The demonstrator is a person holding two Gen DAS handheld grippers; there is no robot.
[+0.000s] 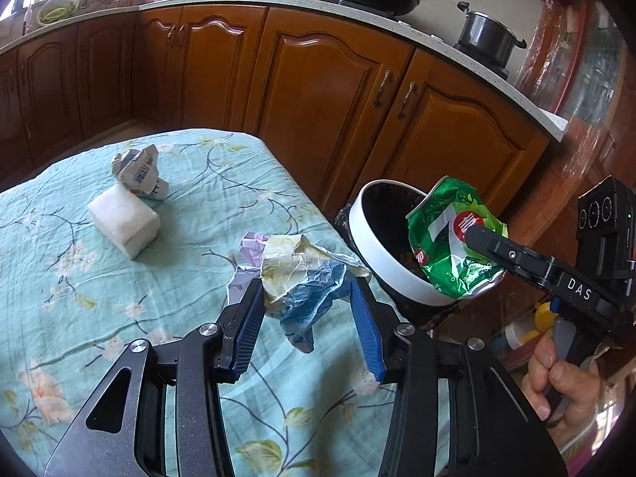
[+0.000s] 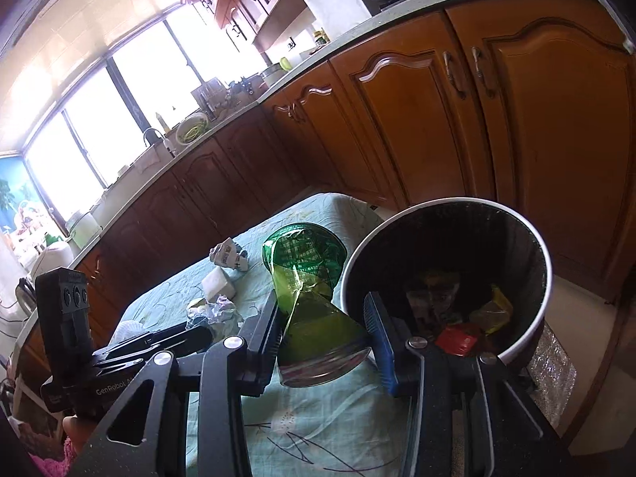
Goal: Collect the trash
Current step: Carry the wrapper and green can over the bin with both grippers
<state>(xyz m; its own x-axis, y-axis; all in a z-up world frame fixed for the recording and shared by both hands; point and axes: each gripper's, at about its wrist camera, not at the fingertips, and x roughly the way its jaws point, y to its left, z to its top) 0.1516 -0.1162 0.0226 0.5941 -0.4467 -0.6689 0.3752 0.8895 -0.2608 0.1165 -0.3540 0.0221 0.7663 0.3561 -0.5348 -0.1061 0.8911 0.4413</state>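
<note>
My right gripper (image 2: 324,310) is shut on a crushed green soda can (image 2: 310,278) and holds it at the rim of the white trash bin (image 2: 546,278); the can (image 1: 453,238) shows in the left wrist view over the bin's mouth (image 1: 359,222). My left gripper (image 1: 306,298) straddles a crumpled wad of blue, yellow and lilac paper (image 1: 294,274) on the table, its jaws apart on either side of the wad. A crumpled white printed wrapper (image 1: 137,171) and a white foam block (image 1: 123,218) lie farther back on the table.
The table carries a teal floral cloth (image 1: 79,318). The bin stands off the table's right edge and holds red and yellow trash (image 2: 457,338). Brown wooden cabinets (image 1: 318,79) with a worktop, wok and pot run behind.
</note>
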